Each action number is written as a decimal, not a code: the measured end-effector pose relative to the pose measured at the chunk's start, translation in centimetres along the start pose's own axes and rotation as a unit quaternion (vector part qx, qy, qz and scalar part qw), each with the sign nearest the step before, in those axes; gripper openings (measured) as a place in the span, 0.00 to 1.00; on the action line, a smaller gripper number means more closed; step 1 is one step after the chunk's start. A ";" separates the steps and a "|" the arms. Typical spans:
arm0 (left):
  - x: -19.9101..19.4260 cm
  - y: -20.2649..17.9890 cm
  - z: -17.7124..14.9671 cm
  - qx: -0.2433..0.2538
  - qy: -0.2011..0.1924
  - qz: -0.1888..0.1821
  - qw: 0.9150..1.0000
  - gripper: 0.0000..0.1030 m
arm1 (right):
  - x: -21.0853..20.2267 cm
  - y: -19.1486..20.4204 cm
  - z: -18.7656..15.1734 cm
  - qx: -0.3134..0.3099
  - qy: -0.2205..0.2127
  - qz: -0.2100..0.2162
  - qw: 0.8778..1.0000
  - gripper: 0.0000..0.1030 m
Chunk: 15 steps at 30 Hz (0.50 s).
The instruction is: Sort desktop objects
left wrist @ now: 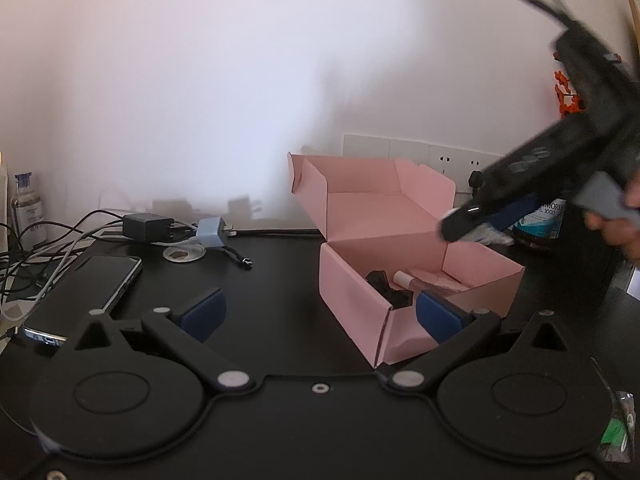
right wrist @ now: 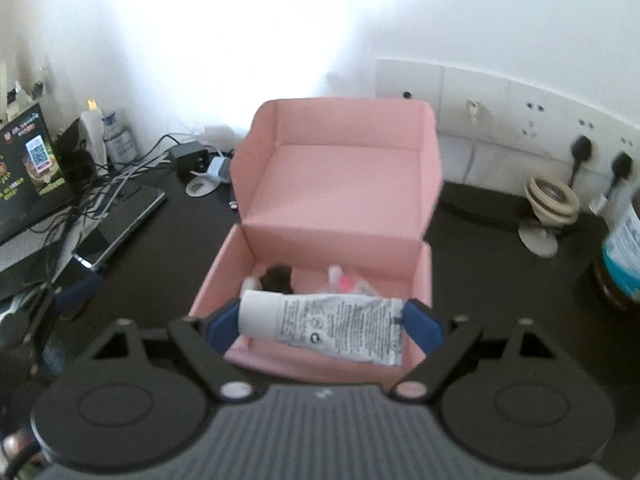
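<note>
An open pink cardboard box [left wrist: 360, 304] stands on the black desk with its lid tipped back. Inside lie a black object [left wrist: 384, 284] and a small pale bottle [left wrist: 402, 278]. My left gripper [left wrist: 318, 308] is open and low on the desk, with the box's near corner by its right finger [left wrist: 438, 316]. My right gripper [right wrist: 324, 324] is shut on a white printed tube [right wrist: 320, 320], held lengthwise between the blue pads above the box's [right wrist: 336, 184] front wall. From the left wrist view the right gripper [left wrist: 476, 224] shows blurred above the box's right side.
A phone [left wrist: 92, 288] lies left of the box, with chargers [left wrist: 148, 226] and tangled cables behind it. A blue-labelled jar [right wrist: 624, 248] and a stand with rolled rings [right wrist: 552, 200] are to the right. Wall sockets [right wrist: 520, 120] line the back; a printed card [right wrist: 24, 168] is far left.
</note>
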<state>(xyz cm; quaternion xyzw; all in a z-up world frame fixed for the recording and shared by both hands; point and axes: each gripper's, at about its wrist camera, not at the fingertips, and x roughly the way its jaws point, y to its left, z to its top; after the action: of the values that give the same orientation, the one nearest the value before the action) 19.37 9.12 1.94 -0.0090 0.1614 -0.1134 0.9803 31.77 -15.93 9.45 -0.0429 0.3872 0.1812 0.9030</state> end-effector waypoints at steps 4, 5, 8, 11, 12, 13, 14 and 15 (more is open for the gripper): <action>-0.1 0.0 0.0 0.000 -0.002 -0.001 1.000 1.00 | 3.2 0.5 0.7 -0.006 0.021 -0.006 1.000 0.83; -0.1 0.0 0.0 0.000 -0.003 -0.001 1.000 1.00 | 4.1 0.6 0.7 -0.012 0.027 -0.014 0.999 0.83; 0.0 0.0 0.1 -0.002 -0.002 -0.002 1.000 1.00 | 5.7 0.1 0.3 -0.001 0.048 -0.022 0.999 0.83; 0.0 0.0 0.1 -0.003 -0.001 -0.005 1.000 1.00 | 6.4 -0.4 -0.2 0.012 0.066 -0.020 0.998 0.83; 0.0 0.0 0.1 -0.003 -0.001 -0.006 1.000 1.00 | 6.5 -0.4 -0.4 0.010 0.069 -0.021 0.997 0.83; -0.1 0.0 0.1 -0.002 -0.002 -0.006 1.000 1.00 | 6.6 -0.3 -0.5 0.006 0.072 -0.022 0.997 0.83; -0.1 -0.1 0.1 0.000 -0.003 -0.006 1.000 1.00 | 6.6 -0.1 -0.6 0.002 0.075 -0.023 0.997 0.83; -0.2 -0.2 0.1 0.002 -0.004 -0.005 1.000 1.00 | 6.7 0.0 -0.6 -0.001 0.076 -0.023 0.997 0.83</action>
<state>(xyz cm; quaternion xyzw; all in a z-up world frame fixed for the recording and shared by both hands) 19.19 8.99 2.06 -0.0084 0.1576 -0.1191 0.9803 35.62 -14.14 4.24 -0.0669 0.4536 0.1567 0.8748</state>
